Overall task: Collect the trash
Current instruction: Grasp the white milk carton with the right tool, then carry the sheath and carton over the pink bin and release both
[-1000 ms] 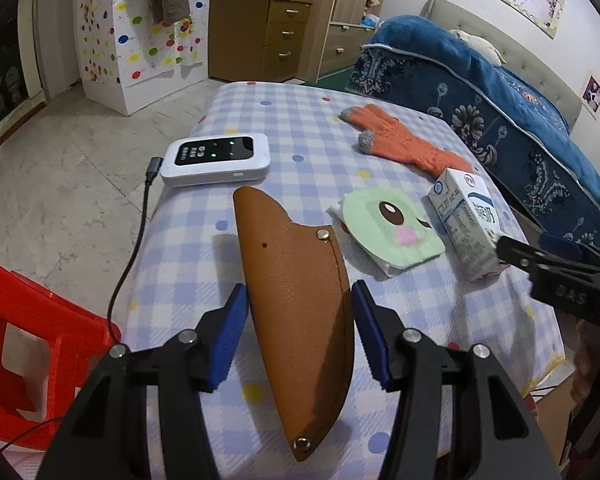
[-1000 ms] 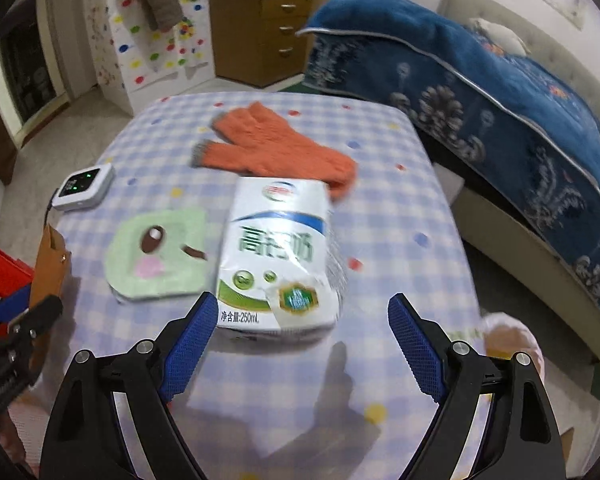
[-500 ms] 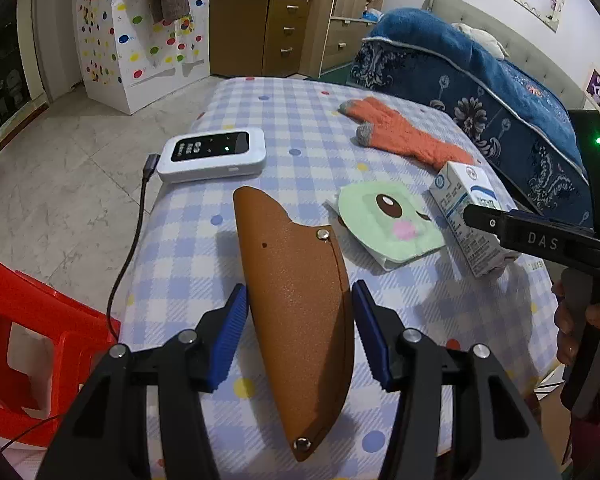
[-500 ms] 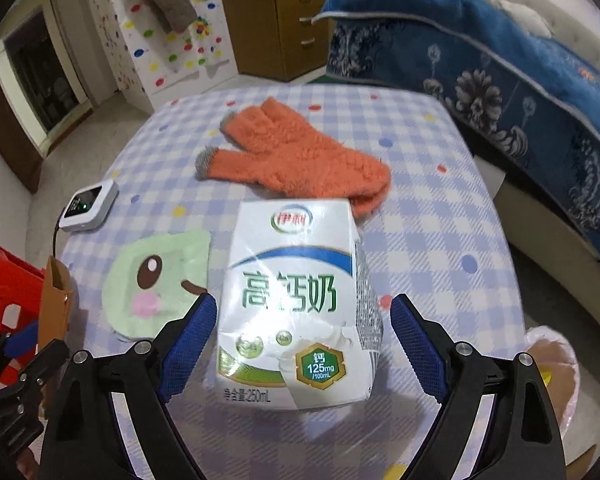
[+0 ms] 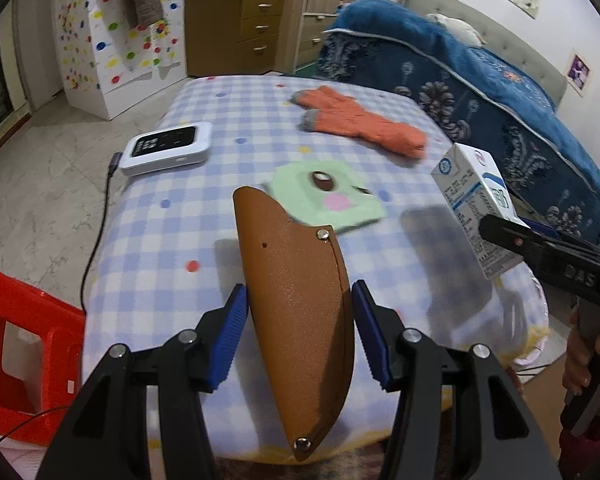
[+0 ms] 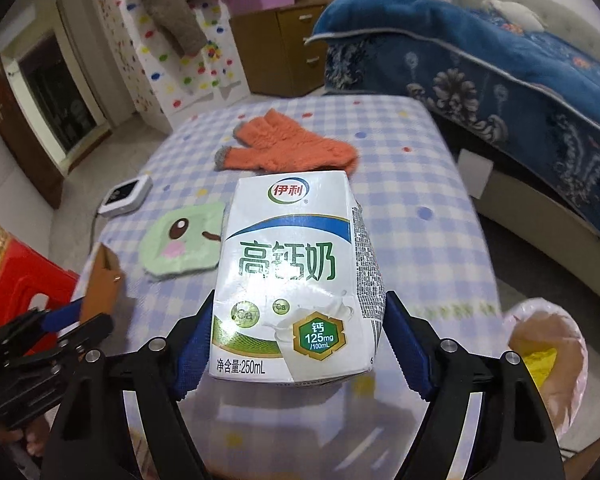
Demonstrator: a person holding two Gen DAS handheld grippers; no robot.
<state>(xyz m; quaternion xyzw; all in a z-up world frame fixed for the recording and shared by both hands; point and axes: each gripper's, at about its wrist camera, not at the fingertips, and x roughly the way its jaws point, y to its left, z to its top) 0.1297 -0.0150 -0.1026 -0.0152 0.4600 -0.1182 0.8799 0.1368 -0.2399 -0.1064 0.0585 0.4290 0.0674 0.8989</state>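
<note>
Right gripper [image 6: 298, 344] jaws closing around white-and-green milk carton [image 6: 296, 280], lifted off checked surface [image 6: 416, 216]. Left gripper [image 5: 298, 336] clamps brown leather sheath [image 5: 300, 300]. Next: carry carton to pink-lined bin [image 6: 548, 356] right of jaws.

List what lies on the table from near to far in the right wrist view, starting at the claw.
Right claw closing around the milk carton → green face cloth → white device → orange glove.

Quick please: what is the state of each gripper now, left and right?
Left gripper: shut on the brown sheath.
Right gripper: jaws closing on the milk carton, lifted off the table.
</note>
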